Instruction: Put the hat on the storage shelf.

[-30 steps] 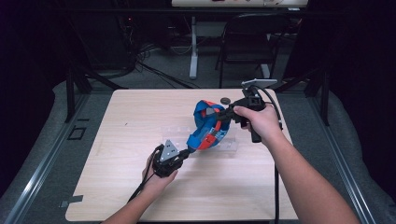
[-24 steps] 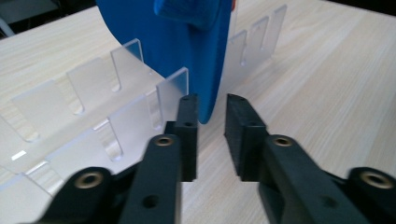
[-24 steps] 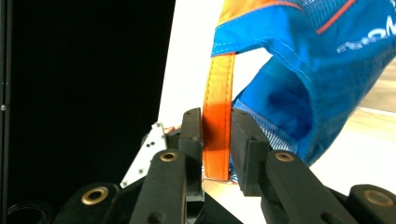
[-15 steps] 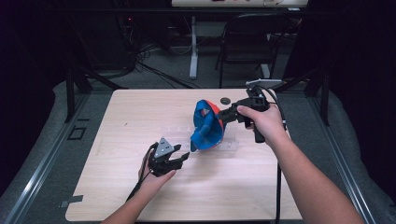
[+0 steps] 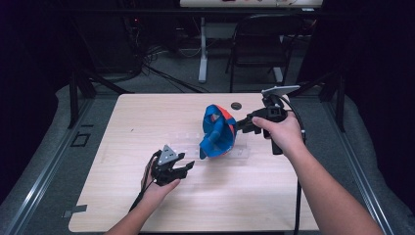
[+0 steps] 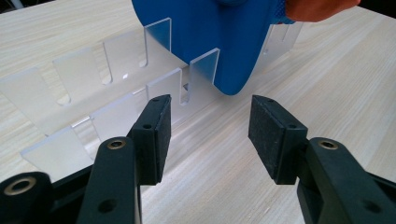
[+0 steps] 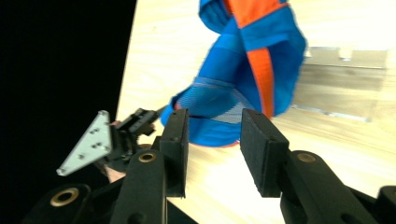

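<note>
A blue and orange fabric piece (image 5: 219, 132) stands bunched on a clear slotted rack (image 5: 183, 147) at the middle of the table. My left gripper (image 5: 187, 163) sits just left of and below it, open. In the left gripper view its jaws (image 6: 210, 130) have just been opening with bare wood between them, and the rack (image 6: 126, 107) and the fabric (image 6: 219, 42) lie ahead. My right gripper (image 5: 240, 125) hovers at the fabric's right side, also just opened. Its pads (image 7: 214, 121) flank the fabric's (image 7: 252, 60) lower edge without pressing it.
The wooden table (image 5: 147, 112) has a small dark disc (image 5: 236, 105) near its far edge. A dark chair (image 5: 259, 39) and cables stand on the floor beyond. The left gripper (image 7: 116, 135) shows past the fabric in the right gripper view.
Both grippers held the fabric stretched between them a second ago. Both have let go and opened, and the fabric has slumped onto the rack. The left gripper has drawn back a little.
</note>
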